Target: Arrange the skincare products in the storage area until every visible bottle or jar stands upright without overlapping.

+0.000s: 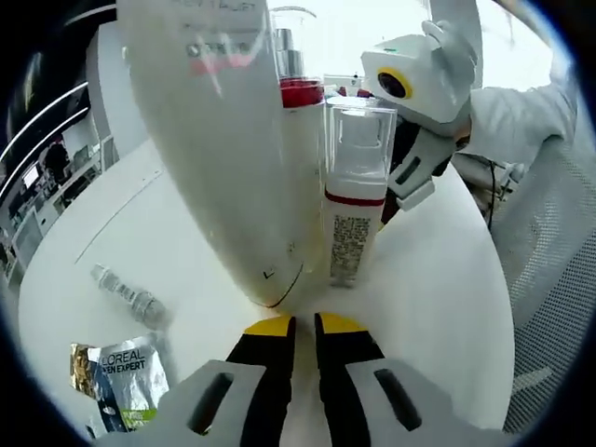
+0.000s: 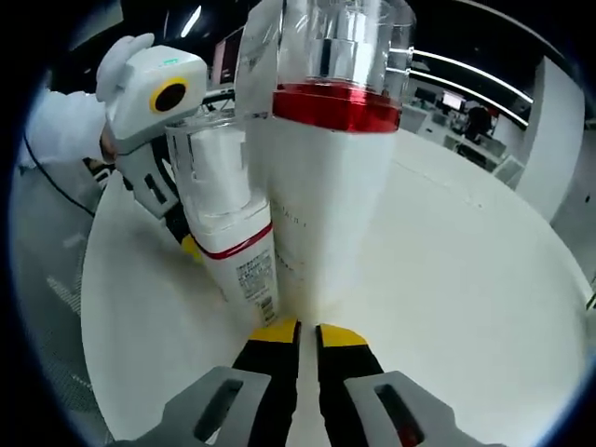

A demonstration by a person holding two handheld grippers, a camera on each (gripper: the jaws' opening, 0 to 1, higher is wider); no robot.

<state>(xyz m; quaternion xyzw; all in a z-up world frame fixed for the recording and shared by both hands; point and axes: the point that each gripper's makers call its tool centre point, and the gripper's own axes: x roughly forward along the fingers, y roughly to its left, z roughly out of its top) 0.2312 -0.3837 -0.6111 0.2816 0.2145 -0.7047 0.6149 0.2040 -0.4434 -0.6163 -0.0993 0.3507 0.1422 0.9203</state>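
Jaws first: in the left gripper view the left gripper [image 1: 304, 325] has its two yellow-tipped black jaws pressed nearly together, pinching nothing, their tips just short of the base of a large white plastic tube [image 1: 219, 140] that stands on its narrow end on the round white table [image 1: 438, 279]. Just beside that tube, farther from the jaws, stands a tall white bottle with a red collar and clear cap [image 1: 300, 102], and next to it a smaller white pump bottle with a red band and a clear square cap [image 1: 354, 196], upright, its printed label facing the camera. Beyond the pump bottle the other gripper [image 1: 419, 112] comes in from the right, a white-sleeved arm behind it. Off to the left on the table lie a small clear vial [image 1: 126, 293] on its side and a silver L'Oréal Men Expert sachet [image 1: 126, 377], well apart from the standing group.

Across the table, the right gripper [image 2: 298, 331] likewise shows its jaws closed with only a slit between them and nothing gripped, tips just at the foot of the red-collared bottle [image 2: 326, 186]. The pump bottle [image 2: 233, 242] stands touching or just beside it on the left, slightly tilted in this view, and the left gripper [image 2: 154, 121] shows behind it.
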